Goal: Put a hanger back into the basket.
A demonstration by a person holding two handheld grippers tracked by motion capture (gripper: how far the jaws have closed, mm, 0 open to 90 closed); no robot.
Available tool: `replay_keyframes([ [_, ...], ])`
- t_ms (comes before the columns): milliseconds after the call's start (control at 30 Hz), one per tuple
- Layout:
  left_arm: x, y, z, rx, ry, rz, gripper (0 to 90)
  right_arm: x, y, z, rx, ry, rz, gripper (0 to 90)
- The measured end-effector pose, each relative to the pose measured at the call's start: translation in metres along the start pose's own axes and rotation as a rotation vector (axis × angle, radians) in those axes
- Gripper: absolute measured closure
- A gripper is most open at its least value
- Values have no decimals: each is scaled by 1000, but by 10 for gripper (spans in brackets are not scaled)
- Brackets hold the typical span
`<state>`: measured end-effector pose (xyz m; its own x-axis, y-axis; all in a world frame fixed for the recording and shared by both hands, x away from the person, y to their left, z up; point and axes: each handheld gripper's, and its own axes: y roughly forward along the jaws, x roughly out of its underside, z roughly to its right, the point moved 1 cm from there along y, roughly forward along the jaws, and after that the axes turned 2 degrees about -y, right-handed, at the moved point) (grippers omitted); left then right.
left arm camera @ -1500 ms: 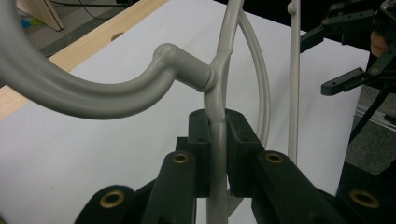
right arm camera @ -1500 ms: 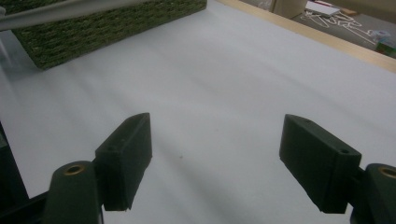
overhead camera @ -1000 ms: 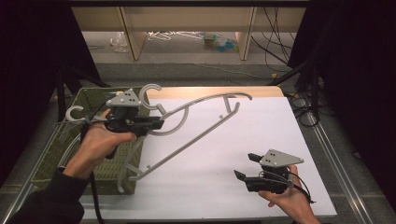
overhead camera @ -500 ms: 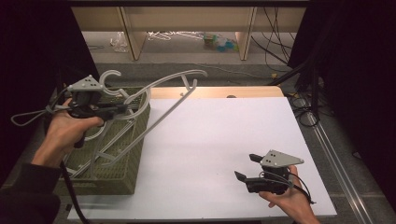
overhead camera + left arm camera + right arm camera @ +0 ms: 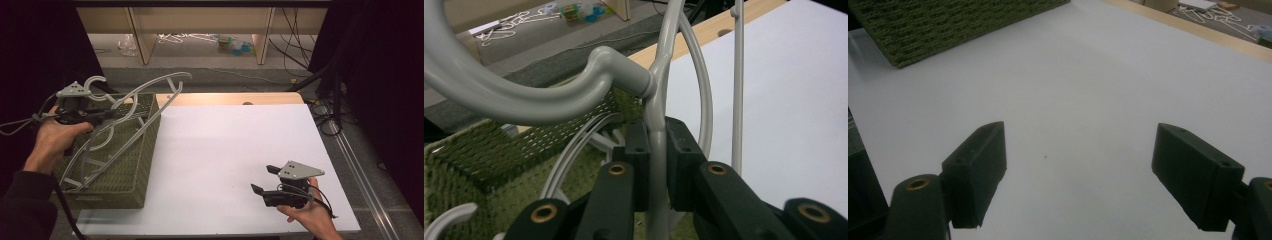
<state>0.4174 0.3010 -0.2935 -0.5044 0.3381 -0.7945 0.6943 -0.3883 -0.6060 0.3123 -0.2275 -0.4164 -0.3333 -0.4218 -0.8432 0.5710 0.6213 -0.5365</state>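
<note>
A grey plastic clothes hanger (image 5: 150, 95) hangs tilted over the green mesh basket (image 5: 137, 190) at the table's left. My left gripper (image 5: 112, 114) is shut on the hanger's neck just below the hook; in the left gripper view the grey stem (image 5: 657, 165) runs up between the two black jaws, with the hook (image 5: 524, 100) curving off to the left. Another grey hanger (image 5: 92, 150) lies inside the basket. My right gripper (image 5: 264, 179) rests low over the white table near its front right, open, with nothing between its fingers (image 5: 978, 170).
The white tabletop (image 5: 240, 150) spans the middle and right, with a wooden strip (image 5: 230, 98) along its far edge. Beyond the table are shelf legs, loose white hangers on the floor (image 5: 185, 37) and cables (image 5: 300, 35). The basket's corner (image 5: 948, 30) lies far left of my right gripper.
My left gripper carried the hanger leftward off the white table and lower over the basket. The right gripper stayed put and open.
</note>
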Motion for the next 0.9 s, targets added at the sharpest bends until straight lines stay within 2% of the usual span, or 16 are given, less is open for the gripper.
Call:
replay_keyframes([
  [33,2,-1,-3,-11,7,-5,816,0,0,0,0,-2,-1,229],
  [100,8,0,-10,-21,-22,3,816,0,1,0,-1,-1,-1,229],
  [233,18,-1,-24,-69,-39,-21,816,0,0,0,0,-4,-2,229],
  [267,21,0,-26,-80,-79,-1,816,0,1,0,-1,-4,-2,230],
  [300,24,-1,-32,-89,-63,-22,816,0,0,0,0,-4,-3,230],
  [400,32,-2,-43,-113,-78,-36,816,1,1,0,1,-2,-2,230],
  [500,41,-1,-52,-152,-71,-56,816,1,1,-1,1,-2,-2,231],
  [633,53,0,-62,-179,-86,-66,817,1,1,-1,1,-1,-5,231],
  [733,62,3,-66,-198,-90,-92,816,1,2,-1,0,-2,-5,231],
  [900,75,10,-70,-204,-105,-122,815,1,2,-1,1,-3,-7,232],
])
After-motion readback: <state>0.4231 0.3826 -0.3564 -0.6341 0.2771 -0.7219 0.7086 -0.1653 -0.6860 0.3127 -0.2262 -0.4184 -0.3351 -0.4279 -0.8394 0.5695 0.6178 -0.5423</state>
